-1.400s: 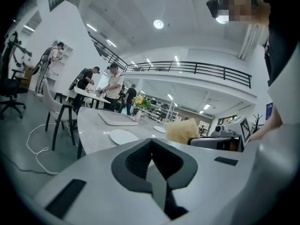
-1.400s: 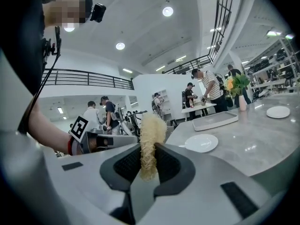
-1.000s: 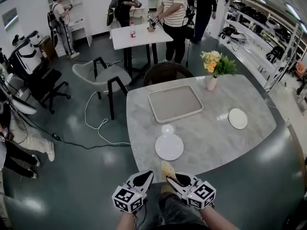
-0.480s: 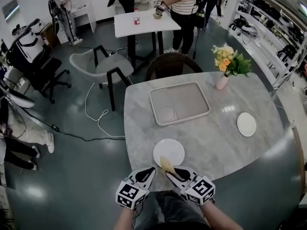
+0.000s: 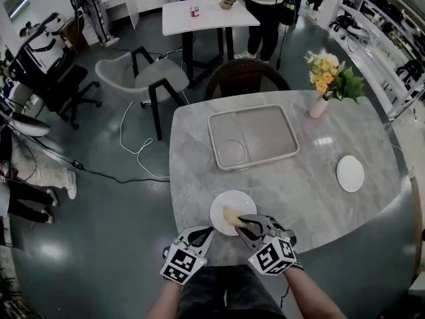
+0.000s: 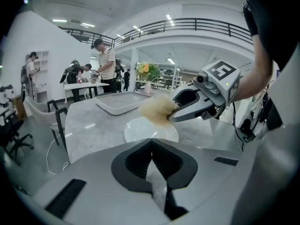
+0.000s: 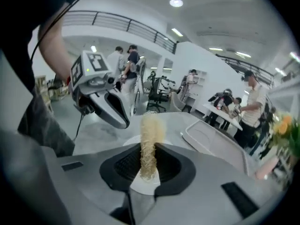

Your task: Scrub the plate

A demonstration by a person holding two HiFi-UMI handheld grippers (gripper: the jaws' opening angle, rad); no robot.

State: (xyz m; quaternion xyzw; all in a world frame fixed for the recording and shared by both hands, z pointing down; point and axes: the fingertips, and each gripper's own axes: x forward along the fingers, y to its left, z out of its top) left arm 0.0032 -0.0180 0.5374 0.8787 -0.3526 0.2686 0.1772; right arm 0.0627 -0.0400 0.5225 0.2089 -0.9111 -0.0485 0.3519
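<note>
Right gripper (image 5: 244, 223): advanced from short of the bench's (image 5: 319, 198) near edge to above the white plate (image 5: 218, 208).
Loofah scrubber (image 5: 232, 214), clamped in its fingers: at first clear of the plate, then at its near rim, now over its middle; contact not discernible.
Left gripper (image 5: 203, 233): moved up from short of the bench to its near edge, just beside the plate.
</note>
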